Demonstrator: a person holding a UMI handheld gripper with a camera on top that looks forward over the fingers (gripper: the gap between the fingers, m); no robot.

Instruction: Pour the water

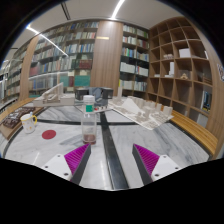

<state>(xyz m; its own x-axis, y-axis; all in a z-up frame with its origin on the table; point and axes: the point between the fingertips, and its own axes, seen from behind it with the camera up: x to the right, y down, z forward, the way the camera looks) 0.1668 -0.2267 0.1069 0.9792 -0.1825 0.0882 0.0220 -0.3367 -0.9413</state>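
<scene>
We are on the approach: our gripper (110, 160) is released, empty. The bottle (89, 120) stands on the worktop (170, 140) just ahead; next, straddle it and clench.

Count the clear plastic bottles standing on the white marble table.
1. The clear plastic bottle with a green cap stands on the white marble table, just ahead of the open gripper. Clutter behind may hide others.

I see a bottle (89, 120) standing on the desk (150, 135) just ahead of my tool's (112, 159) spread fingers, bookshelves (70, 55) behind.
</scene>
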